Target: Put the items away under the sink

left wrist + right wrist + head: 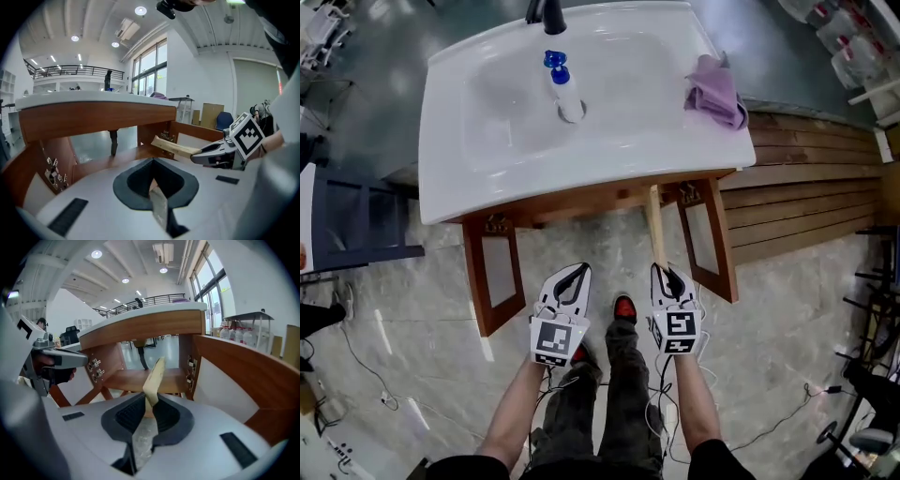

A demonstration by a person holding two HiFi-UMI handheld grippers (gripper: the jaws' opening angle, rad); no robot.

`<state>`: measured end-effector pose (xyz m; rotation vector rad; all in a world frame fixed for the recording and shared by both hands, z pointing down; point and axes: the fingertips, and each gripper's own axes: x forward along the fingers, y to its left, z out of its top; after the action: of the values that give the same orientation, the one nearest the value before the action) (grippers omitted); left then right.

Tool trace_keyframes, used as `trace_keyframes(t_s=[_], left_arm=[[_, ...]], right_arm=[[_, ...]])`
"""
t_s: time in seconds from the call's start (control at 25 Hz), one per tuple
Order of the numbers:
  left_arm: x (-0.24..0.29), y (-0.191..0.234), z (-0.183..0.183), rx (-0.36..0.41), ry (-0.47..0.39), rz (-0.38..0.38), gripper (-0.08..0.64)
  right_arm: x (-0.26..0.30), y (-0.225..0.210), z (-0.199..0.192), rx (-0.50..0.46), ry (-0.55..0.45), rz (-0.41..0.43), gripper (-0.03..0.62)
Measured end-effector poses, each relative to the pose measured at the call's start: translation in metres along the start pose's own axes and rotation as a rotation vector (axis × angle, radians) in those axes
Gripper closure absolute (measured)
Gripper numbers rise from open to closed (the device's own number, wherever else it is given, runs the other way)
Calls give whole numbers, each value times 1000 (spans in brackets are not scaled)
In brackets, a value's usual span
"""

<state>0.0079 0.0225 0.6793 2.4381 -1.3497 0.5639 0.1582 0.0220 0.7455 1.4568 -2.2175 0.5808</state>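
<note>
A white sink tops a wooden cabinet whose two doors stand open. In the basin lies a blue-capped bottle, and a purple cloth rests on the right rim. My right gripper is shut on a long pale wooden stick that points into the cabinet towards its shelf. My left gripper is beside it, low before the opening, shut with nothing seen in it. The left gripper view shows the stick in the right gripper.
A slatted wooden platform lies to the right of the cabinet. A dark blue frame stands at the left. Cables trail over the tiled floor. The person's red-toed shoe is between the grippers.
</note>
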Motion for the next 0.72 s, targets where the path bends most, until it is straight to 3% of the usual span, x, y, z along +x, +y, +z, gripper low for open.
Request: trace_keyframes(t_s=[0.72], left_arm=[[89,46,-79,-2,-19,66,554]], right_arm=[[146,-55,-31,-4,-70,-10,525]])
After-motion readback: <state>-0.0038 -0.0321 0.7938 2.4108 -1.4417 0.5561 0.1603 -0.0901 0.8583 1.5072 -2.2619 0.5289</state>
